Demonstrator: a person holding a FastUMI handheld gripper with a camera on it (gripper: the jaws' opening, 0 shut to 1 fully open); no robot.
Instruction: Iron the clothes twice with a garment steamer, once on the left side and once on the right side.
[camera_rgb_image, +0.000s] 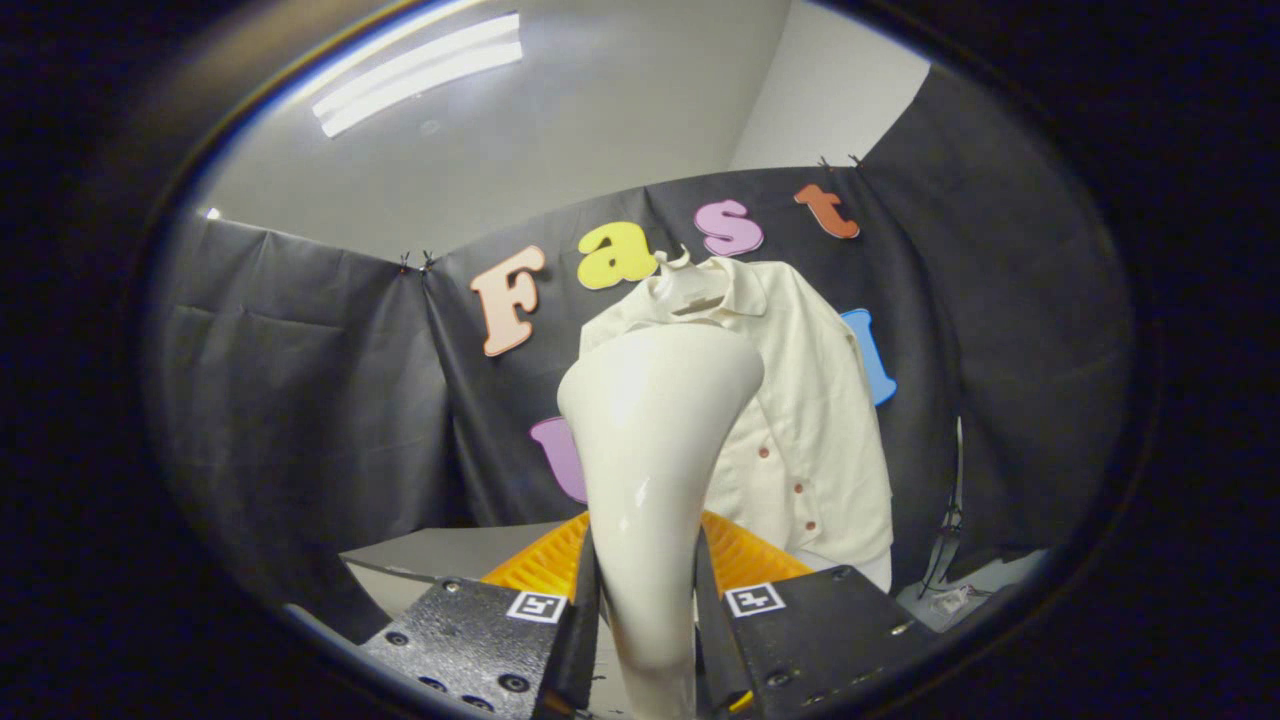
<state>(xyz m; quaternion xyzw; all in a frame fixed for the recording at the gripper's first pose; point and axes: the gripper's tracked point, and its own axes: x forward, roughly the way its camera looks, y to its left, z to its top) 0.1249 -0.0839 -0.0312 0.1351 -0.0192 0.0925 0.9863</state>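
Gripping the garment steamer (655, 470) by its handle, the tool (648, 620) had both fingers pressed against it. Beyond the steamer's head hung the shirt (810, 400), seemingly just clear of it; an orange basket (745, 555) sat below the shirt.

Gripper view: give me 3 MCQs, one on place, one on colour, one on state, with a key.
1. Where is the steamer?
A. Between the fingers of the tongs
B. Lying in the orange basket
C. Hung beside the shirt

2. What colour is the shirt?
A. Blue
B. Cream
C. Grey

3. What state is the shirt in?
A. Folded on the table
B. Crumpled in the basket
C. Hanging on a hanger against the booth wall

Key: 1 A, both fingers press its handle. 2 B, the cloth is cream with small reddish buttons. 3 C, the collar sits on a hanger and the body hangs down.
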